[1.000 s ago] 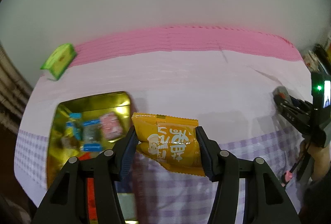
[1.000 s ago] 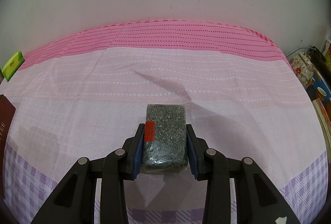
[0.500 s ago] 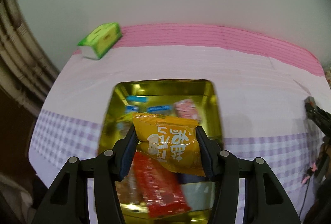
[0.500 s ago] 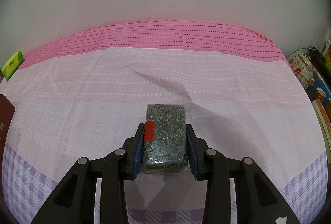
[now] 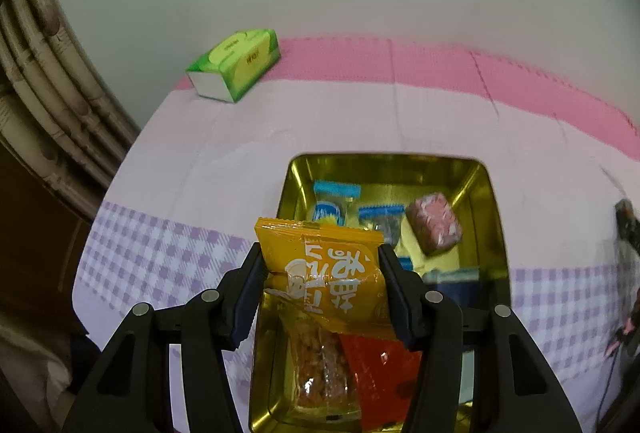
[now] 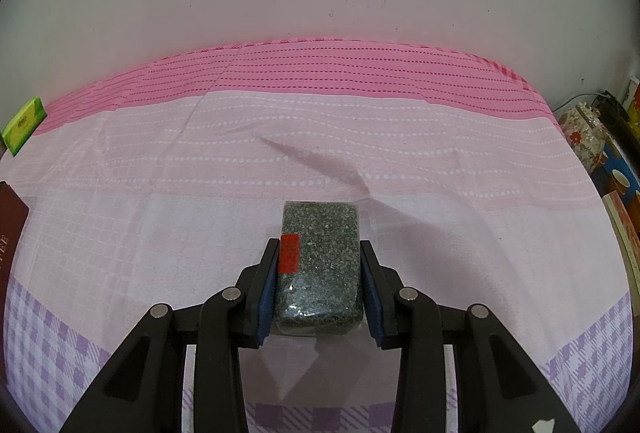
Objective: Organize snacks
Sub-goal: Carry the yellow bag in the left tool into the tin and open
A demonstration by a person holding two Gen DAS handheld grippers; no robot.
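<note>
Gold tin [image 5: 494, 217]: perhaps 6 snack packets [image 5: 436, 229]

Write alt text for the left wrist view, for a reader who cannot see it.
The left gripper holds an orange snack packet between its jaws above an open gold tin that already contains several wrapped snacks. The tin sits on a pink and purple checked tablecloth, with a green tissue box near the wall behind.

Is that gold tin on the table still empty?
No, the gold tin already holds several wrapped snacks, including a pink packet and a red one.
</note>
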